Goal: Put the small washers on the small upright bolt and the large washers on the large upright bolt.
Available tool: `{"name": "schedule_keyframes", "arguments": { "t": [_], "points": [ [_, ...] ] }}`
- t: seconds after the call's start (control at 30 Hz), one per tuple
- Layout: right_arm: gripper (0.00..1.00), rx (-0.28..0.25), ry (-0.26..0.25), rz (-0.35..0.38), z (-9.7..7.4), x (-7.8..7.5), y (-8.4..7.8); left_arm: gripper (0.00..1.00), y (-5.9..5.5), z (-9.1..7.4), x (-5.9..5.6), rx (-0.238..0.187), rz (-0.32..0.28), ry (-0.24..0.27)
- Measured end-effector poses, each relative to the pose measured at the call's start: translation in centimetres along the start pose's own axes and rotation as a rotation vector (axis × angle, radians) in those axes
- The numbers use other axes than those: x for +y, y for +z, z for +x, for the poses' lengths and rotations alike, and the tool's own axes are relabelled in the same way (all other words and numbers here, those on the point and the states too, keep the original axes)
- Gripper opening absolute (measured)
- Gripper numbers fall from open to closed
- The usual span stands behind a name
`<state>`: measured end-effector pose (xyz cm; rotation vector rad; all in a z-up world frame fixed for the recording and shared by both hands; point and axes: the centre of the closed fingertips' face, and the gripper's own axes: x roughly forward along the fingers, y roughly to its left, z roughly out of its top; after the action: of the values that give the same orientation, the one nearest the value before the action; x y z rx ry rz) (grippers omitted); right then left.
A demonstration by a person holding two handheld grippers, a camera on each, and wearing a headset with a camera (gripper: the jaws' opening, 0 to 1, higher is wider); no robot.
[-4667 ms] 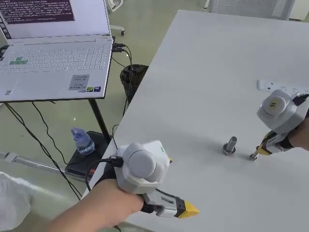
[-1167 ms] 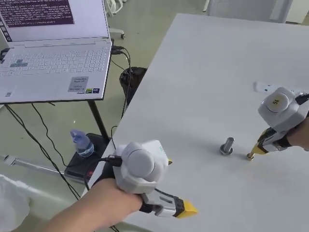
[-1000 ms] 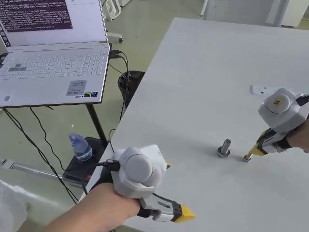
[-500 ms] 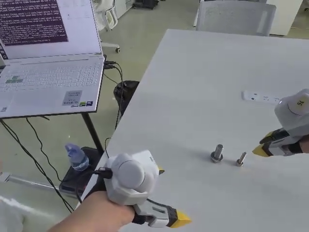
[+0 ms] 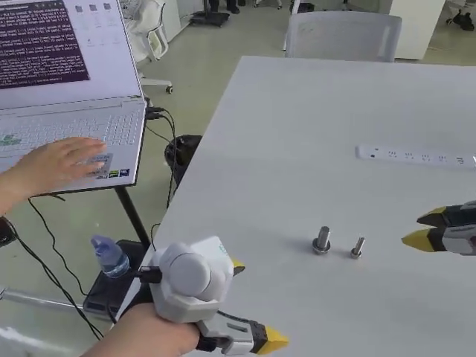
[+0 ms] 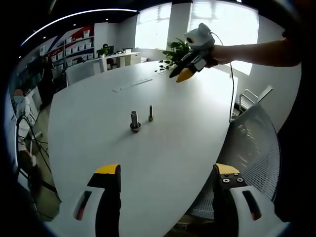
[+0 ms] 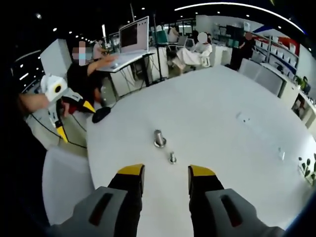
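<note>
Large bolt (image 5: 322,240) and small bolt (image 5: 358,248) stand upright just beside each other on the white table (image 5: 312,134), towards its near side. Whether washers already sit around the shafts is too small to tell.

The left hand-held gripper (image 6: 167,170) hangs at the near table edge, well apart from the bolts, with its jaws spread wide and nothing between them. The right hand-held gripper (image 7: 166,171) points at the pair from the other side, its jaws parted by a narrower gap and likewise empty.

The main risk, as I judge it, is toppling. Both bolts appear to rest loose on their heads, and the small one looks light, so a jaw tip brushing it could knock it over. Because they stand so close, lowering a washer onto one could catch the other. A large washer would also drop easily over the small bolt, so mis-sorting is possible.

A power strip (image 5: 409,156) lies farther back on the table, clear of the work. Off the table to the left, a hand (image 5: 52,167) rests on a laptop (image 5: 67,126), with a water bottle (image 5: 108,256) on the floor below. A chair (image 5: 342,33) stands at the far end. Nothing blocks either approach.
</note>
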<state>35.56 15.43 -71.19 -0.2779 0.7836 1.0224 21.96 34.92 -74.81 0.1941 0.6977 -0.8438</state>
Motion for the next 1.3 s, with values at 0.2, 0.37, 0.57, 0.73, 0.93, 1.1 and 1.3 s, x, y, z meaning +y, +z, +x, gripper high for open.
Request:
{"name": "schedule_keyframes", "arguments": {
  "t": [0.2,0.37,0.57,0.73,0.93,1.1,1.3],
  "points": [
    [0.39,-0.086,-0.008,0.018,-2.6,0.2,0.0,0.76,0.4,-0.1,-0.2,-0.01,0.001,0.003],
    [0.42,-0.148,-0.003,0.082,-4.2,1.1,-0.6,0.76,0.5,-0.7,-0.2,-0.023,-0.014,0.008],
    [0.45,-0.218,-0.005,0.125,-5.8,2.1,-1.9,0.78,0.7,-1.3,-0.2,-0.049,-0.051,0.015],
    [0.49,-0.232,-0.002,0.133,-6.6,3.0,-3.3,0.78,1.6,-1.5,-0.2,-0.094,-0.092,0.018],
    [0.53,-0.26,0.007,0.144,-7.5,4.1,-3.9,0.79,2.2,-1.3,-0.4,-0.114,-0.099,0.02],
    [0.64,-0.252,0.025,0.126,-7.4,5.3,-5.0,0.79,2.5,-1.1,-0.5,-0.126,-0.1,0.017],
    [0.79,-0.31,0.016,0.126,-7.4,6.7,-5.2,0.82,2.9,-1.3,-0.9,-0.149,-0.101,0.015]
  ]
}}
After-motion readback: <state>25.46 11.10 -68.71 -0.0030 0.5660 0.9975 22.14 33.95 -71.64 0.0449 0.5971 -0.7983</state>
